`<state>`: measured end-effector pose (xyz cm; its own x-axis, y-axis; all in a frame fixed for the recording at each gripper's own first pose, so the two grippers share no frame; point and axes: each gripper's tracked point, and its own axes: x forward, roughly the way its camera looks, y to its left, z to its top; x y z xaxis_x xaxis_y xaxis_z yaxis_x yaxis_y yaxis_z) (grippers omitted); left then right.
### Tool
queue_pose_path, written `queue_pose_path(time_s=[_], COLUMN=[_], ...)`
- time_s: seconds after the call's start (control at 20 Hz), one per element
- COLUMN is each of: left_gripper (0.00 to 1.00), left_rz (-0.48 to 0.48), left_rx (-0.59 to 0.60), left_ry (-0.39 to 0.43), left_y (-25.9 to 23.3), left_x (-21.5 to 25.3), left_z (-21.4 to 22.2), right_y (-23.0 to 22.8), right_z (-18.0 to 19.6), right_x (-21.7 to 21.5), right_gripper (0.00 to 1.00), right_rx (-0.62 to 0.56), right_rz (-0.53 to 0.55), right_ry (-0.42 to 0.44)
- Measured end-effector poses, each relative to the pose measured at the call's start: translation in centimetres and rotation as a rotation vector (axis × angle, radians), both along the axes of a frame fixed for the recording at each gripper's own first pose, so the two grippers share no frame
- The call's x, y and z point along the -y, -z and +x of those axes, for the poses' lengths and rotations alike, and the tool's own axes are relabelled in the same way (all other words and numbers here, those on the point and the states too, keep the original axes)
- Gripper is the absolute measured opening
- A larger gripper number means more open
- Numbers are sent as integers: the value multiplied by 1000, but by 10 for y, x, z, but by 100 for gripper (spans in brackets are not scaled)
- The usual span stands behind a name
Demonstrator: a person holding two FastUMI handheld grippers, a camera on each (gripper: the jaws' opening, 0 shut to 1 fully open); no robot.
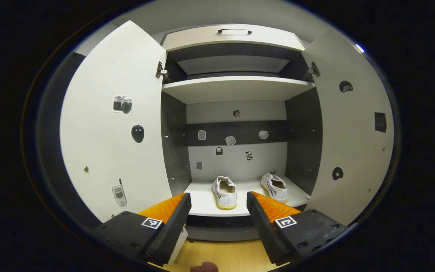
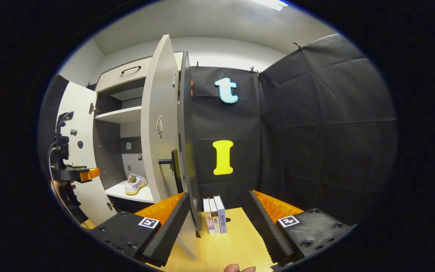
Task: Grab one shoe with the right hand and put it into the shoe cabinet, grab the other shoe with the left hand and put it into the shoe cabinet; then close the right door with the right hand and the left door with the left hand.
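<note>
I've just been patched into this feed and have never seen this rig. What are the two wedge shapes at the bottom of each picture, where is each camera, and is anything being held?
The wedges are the fingers of two handheld grippers; a person carries one in each hand, with a camera riding on each. The left gripper faces the shoe cabinet, both doors open. Two white shoes, one left of the other, already sit on its bottom shelf. The right gripper points past the right door toward three books standing on the wooden surface. Both grippers are open and hold nothing.
</note>
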<state>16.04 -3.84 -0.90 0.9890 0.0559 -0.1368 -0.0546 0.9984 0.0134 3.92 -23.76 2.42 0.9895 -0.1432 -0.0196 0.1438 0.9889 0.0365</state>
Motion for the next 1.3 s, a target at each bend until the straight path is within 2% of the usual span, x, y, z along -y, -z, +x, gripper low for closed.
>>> queue_pose_path(time_s=[0.1,0.35,0.45,0.65,0.75,1.05,1.1,1.15,1.3], left_gripper=[92,92,93,93,93,92,92,93,92], left_rz=[-12,-13,14,29,31,18,20,22,14], left_rx=[-6,-8,8,-1,-4,-20,-24,-28,-27], left_ry=[11,-31,-61,-49,-54,-101,-116,-132,-175], left_y=[1,2,2,10,12,20,23,25,26], left_x=[-2,-16,-28,-30,-37,-73,-83,-93,-123], left_z=[-24,-66,-77,-91,-94,-109,-112,-114,-121], right_y=[1,-4,-5,1,4,4,4,5,8], right_z=[7,26,38,64,69,67,67,66,67], right_x=[-1,3,8,10,-2,-18,-25,-34,-69], right_gripper=[98,98,98,98,97,96,100,96,96], right_rx=[-1,6,6,-14,-24,-25,-24,-24,-24], right_rz=[-1,-12,-22,0,25,6,7,10,21], right_ry=[-5,-8,-3,-22,-60,-60,-68,-78,-128])
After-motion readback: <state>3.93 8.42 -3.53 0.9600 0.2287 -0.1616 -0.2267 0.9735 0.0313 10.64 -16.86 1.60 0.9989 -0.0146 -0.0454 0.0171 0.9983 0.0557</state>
